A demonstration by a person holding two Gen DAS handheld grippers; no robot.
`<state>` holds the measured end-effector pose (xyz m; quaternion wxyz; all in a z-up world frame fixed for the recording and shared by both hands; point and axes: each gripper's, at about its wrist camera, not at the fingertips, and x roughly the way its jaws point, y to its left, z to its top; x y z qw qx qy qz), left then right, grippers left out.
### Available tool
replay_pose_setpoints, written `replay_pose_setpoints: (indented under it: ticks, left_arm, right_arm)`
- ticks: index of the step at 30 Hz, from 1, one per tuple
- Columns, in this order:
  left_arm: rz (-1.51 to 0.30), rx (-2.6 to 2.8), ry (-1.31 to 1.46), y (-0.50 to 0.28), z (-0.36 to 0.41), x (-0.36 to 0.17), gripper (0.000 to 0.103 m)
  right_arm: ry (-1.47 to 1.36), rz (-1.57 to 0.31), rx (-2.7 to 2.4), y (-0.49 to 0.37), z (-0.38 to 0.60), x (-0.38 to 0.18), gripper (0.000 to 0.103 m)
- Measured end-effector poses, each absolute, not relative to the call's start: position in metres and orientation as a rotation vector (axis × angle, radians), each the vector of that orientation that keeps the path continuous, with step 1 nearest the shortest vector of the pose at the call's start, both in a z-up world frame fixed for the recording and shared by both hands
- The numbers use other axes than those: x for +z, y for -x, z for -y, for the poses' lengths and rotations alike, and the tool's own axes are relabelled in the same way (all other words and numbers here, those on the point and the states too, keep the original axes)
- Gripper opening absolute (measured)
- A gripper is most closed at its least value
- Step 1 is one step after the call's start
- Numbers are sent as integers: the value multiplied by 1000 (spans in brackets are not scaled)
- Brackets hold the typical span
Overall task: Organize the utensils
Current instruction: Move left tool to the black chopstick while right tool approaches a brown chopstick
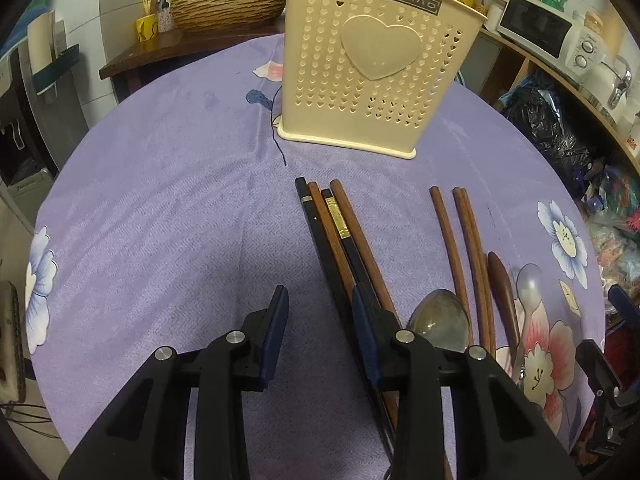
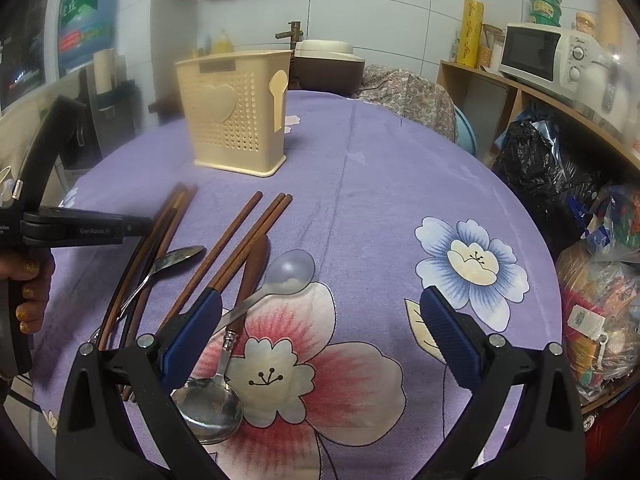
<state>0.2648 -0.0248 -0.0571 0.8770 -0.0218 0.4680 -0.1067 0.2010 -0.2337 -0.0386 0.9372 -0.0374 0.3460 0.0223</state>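
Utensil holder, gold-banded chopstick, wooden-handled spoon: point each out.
utensil holder (image 1: 380, 76), left wrist view, on its raised heart.
gold-banded chopstick (image 1: 338, 218), left wrist view, on the gold band.
wooden-handled spoon (image 2: 216, 404), right wrist view, on its steel bowl.

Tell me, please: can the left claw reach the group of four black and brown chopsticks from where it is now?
Probably yes: the left claw hangs beside the four black and brown chopsticks, nothing between, jaws empty.

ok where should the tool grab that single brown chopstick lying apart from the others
Grip the lone chopstick near its bare middle, coming from above with the jaws straddling its width. It lies flat on the cloth, with purple gaps between it and the pair on one side and the bundle on the other. Its near end hides behind the right tool.
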Motion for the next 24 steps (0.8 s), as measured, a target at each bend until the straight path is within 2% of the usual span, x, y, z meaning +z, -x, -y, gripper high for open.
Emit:
replay_pose_setpoints:
  ticks: [24]
  left_arm:
    - [-974,-177,-9,-266,22,-57,34]
  right_arm:
    - [51,-791,81,-219,232,-50,97]
